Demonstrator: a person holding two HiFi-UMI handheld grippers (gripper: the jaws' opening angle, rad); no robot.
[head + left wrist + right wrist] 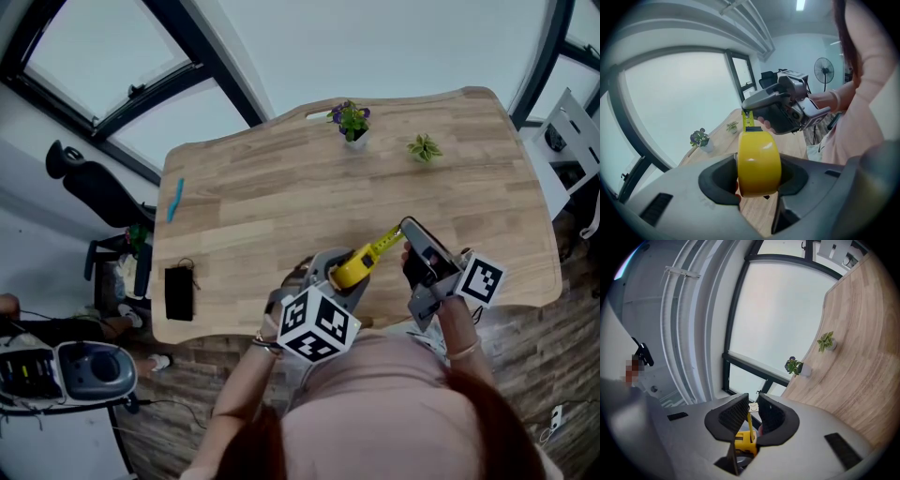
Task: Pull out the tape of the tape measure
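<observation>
Between left tongs (757, 182), yellow tape measure (352, 270), tape (382, 246) pinched in right tongs (752, 405)

left gripper (339, 282) — holds tape measure (352, 268) | right gripper (407, 229) — pinches tape (383, 247) | above table (272, 197)

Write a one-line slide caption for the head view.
Over a wooden table, the left gripper holds the yellow tape measure while the right gripper pinches its partly extended tape.

Left tool (759, 176), right tool (751, 414): both clamped.
</observation>
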